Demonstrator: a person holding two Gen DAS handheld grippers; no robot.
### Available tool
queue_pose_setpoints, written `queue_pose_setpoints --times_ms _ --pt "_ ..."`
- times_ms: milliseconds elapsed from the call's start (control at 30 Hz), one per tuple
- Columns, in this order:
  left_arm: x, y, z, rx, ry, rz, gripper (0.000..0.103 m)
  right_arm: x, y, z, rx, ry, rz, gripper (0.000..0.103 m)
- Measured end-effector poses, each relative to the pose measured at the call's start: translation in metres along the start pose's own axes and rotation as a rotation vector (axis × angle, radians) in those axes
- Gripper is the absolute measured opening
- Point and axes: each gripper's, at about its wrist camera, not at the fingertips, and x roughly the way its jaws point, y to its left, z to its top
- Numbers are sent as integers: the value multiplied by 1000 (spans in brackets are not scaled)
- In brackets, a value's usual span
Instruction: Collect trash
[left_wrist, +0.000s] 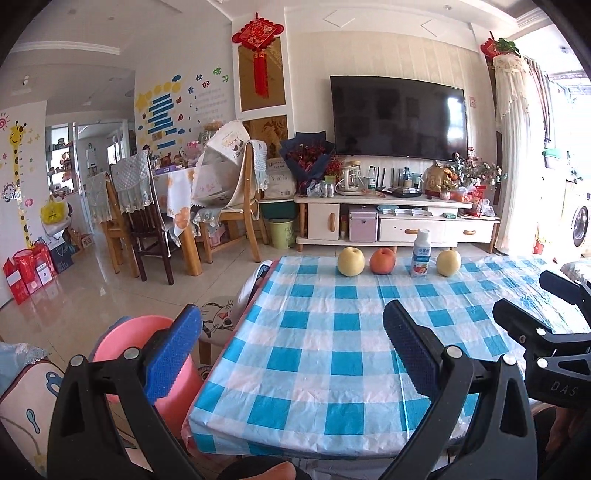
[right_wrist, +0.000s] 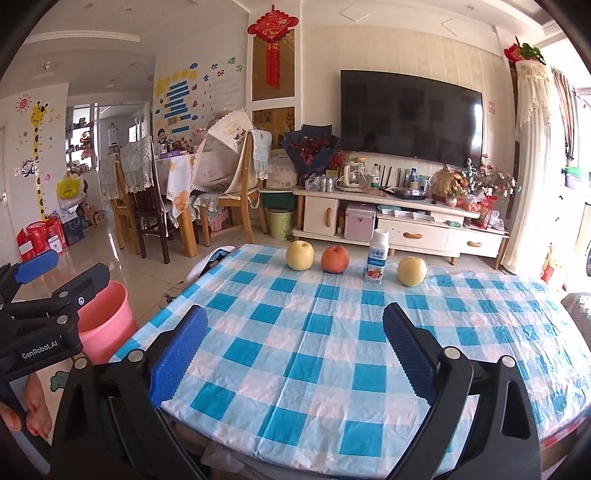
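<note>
A small white drink bottle (left_wrist: 420, 253) (right_wrist: 376, 256) stands upright at the far edge of a table (left_wrist: 332, 354) (right_wrist: 332, 347) covered in a blue-and-white checked cloth. A pink bucket (left_wrist: 122, 343) (right_wrist: 105, 321) stands on the floor at the table's left side. My left gripper (left_wrist: 291, 339) is open over the table's near left corner, with nothing between its blue pads. My right gripper (right_wrist: 293, 336) is open over the near edge, also holding nothing. Each gripper shows at the edge of the other's view.
In the bottle's row sit a yellow pear (left_wrist: 351, 261) (right_wrist: 300, 254), a red apple (left_wrist: 383, 261) (right_wrist: 335, 259) and a second yellow pear (left_wrist: 448, 262) (right_wrist: 412, 271). A TV stand (right_wrist: 399, 221), dining chairs (right_wrist: 147, 199) and a green bin (right_wrist: 280, 223) lie beyond. A bare foot (right_wrist: 37, 406) is beside the bucket.
</note>
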Motion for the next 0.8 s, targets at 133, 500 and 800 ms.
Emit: queue_pose_setpoints --times_ms 133,500,800 --pt "-11 -10 2 14 -31 -16 99 -13 -6 1 -2 -20 -39 95" --pt "-35 -36 10 1 -84 -119 99 -48 -22 1 2 -79 -152 97" --pt "-51 -46 11 -19 -102 -193 99 -79 -33 0 29 -150 -232 98"
